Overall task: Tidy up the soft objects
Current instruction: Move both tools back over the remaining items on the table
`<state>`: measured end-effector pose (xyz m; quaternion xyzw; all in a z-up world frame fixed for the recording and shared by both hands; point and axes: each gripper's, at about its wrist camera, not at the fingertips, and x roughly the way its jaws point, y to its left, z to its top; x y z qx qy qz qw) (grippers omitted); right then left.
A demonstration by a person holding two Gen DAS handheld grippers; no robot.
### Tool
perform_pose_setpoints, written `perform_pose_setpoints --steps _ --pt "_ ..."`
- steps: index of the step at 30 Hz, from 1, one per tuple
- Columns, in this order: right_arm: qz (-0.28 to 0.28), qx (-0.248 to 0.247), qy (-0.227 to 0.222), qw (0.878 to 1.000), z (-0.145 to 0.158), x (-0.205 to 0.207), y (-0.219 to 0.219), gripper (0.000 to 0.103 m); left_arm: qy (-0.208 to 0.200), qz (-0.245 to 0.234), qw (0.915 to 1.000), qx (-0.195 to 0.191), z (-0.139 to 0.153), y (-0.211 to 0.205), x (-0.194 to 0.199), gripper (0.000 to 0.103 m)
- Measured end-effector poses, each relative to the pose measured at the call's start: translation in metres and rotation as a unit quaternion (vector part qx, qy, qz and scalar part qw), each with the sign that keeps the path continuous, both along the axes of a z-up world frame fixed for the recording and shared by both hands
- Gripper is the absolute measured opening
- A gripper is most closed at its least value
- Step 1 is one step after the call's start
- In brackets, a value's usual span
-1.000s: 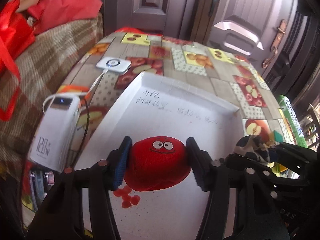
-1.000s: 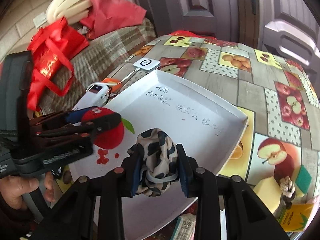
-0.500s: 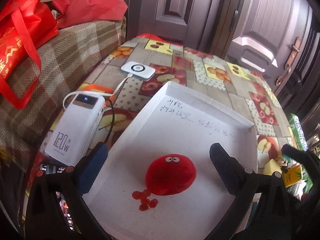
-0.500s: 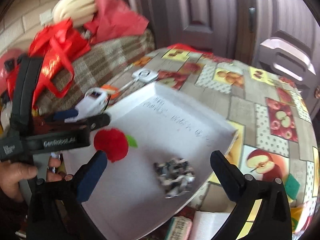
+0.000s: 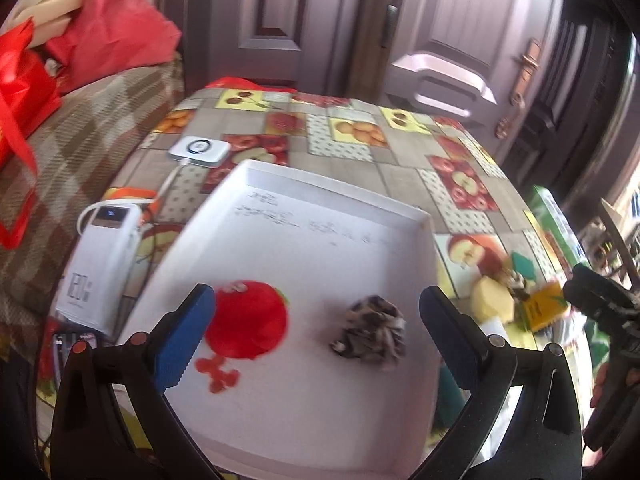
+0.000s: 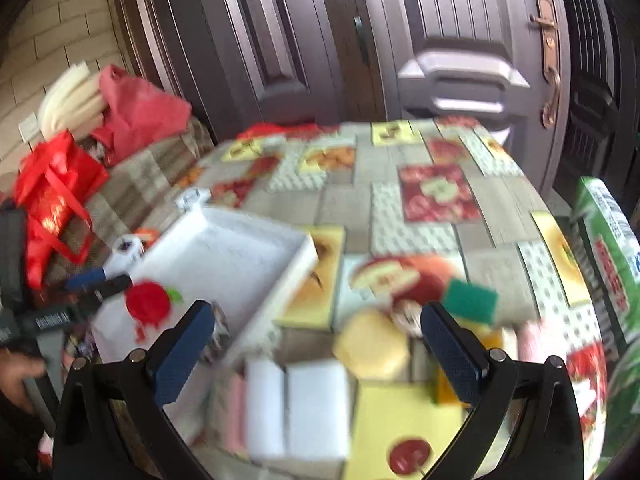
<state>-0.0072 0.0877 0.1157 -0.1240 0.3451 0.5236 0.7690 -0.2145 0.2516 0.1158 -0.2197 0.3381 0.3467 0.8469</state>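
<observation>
While two soft things are already lying apart in the white tray, the red plush and the patterned scrunchie, the next pick is looking to be on the bench, where the right gripper is facing the yellow sponge: it is best centring over it before closing. Both it and the left gripper are showing jaws spread wide, holding nothing.

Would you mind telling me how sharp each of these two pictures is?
Left wrist view: mild motion blur; the red plush smears, the white tray stays readable. Right wrist view: heavy blur; the yellow sponge and white blocks are smeared. Both views bend straight edges, fisheye fashion.
</observation>
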Motion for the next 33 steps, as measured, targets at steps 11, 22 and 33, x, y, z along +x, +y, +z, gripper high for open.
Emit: perform_pose_setpoints --steps 11,22,33 --pt "0.081 -0.049 -0.032 0.995 -0.030 -0.029 -0.008 0.103 0.000 -0.014 0.9999 -0.009 -0.002 -0.030 -0.003 0.103" --pt "0.139 -0.144 -0.123 0.972 -0.084 -0.077 0.042 0.102 0.013 0.027 0.9995 -0.008 -0.004 -0.032 -0.035 0.103" --pt "-0.026 -0.178 -0.109 0.978 -0.090 0.019 -0.015 0.102 0.022 -0.022 0.9994 -0.016 -0.011 -0.051 -0.007 0.103"
